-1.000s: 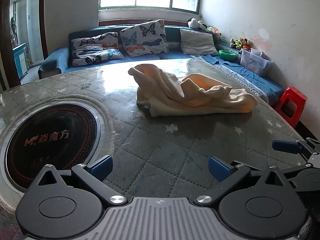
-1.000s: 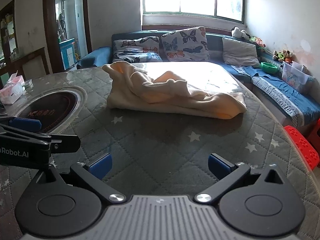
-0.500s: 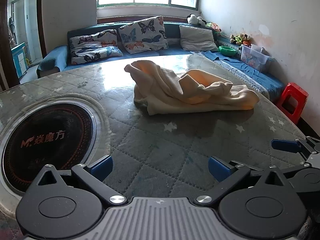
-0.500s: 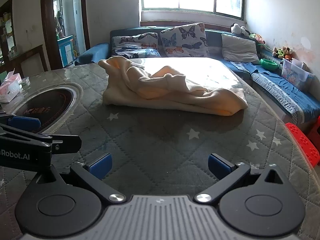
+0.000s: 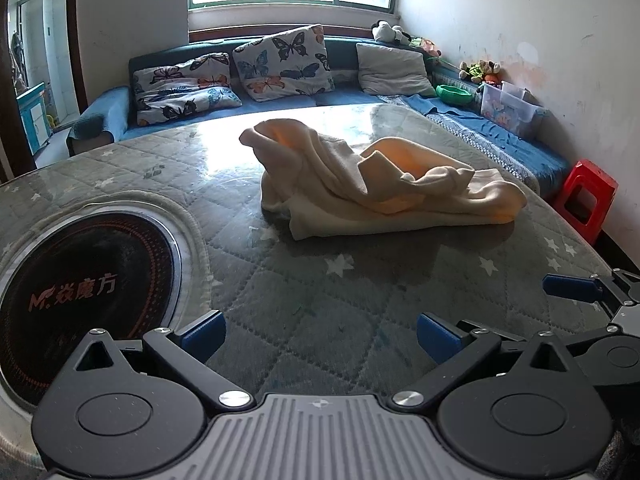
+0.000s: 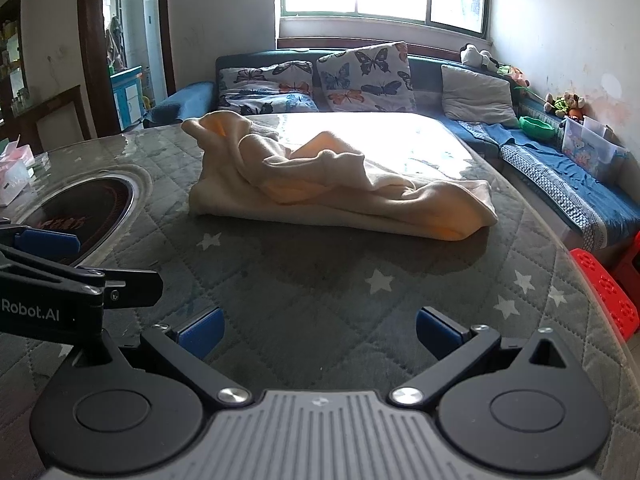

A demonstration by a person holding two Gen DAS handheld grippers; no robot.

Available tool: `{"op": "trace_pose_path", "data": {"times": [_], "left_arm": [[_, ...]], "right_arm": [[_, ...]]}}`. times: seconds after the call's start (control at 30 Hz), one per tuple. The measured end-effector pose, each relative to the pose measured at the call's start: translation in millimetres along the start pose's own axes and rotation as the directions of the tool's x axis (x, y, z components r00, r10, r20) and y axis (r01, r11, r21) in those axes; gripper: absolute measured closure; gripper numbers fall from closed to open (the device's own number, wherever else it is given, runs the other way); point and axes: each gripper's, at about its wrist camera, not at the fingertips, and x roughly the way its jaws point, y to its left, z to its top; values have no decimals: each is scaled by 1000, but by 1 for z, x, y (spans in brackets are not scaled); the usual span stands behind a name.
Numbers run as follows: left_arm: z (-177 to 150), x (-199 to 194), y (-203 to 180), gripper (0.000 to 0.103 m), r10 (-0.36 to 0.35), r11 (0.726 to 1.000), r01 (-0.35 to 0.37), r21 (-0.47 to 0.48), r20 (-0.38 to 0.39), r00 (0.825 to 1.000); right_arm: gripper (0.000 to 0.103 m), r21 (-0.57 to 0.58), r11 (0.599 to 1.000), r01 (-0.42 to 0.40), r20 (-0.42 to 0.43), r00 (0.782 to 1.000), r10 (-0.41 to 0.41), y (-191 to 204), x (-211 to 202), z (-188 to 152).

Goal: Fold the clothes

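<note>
One cream garment (image 5: 376,184) lies crumpled in a single heap on the table (image 5: 320,312), toward its far half. It is not folded: several loose ridges rise from it, and one peak stands up at its left end. No gripper touches it.

Two grippers are in view. The left gripper (image 5: 320,334) is low over the near edge of the table, well apart from the garment. Its two blue fingertips (image 5: 202,336) are spread wide, with nothing between them. The right gripper (image 6: 318,332) is low over the near edge too, beside the left one. Its two blue fingertips (image 6: 434,330) are also spread wide and hold nothing. Each gripper shows partly at the edge of the other's view.

The table carries a grey quilted cover with white stars under a glossy sheet. One round black cooktop (image 5: 80,292) is set into the table, to the left of both grippers.

Behind the table runs one blue sofa (image 5: 344,96). Three cushions rest on it: two with a butterfly print (image 5: 280,62) and one plain grey (image 5: 392,70). One red stool (image 5: 586,198) stands at the right, by the wall. One clear plastic box (image 5: 510,108) and one green bowl (image 5: 454,94) sit on the right arm of the sofa. One tissue box (image 6: 14,170) sits at the left of the table in the right wrist view.
</note>
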Motion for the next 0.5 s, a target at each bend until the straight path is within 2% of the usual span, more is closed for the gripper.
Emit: {"op": "trace_pose_path", "data": {"times": [0.5], "left_arm": [[24, 21, 1, 0, -7, 1000, 7, 22, -4, 1000]], "right_arm": [[0, -13, 1000, -3, 17, 1000, 3, -7, 14, 20]]}}
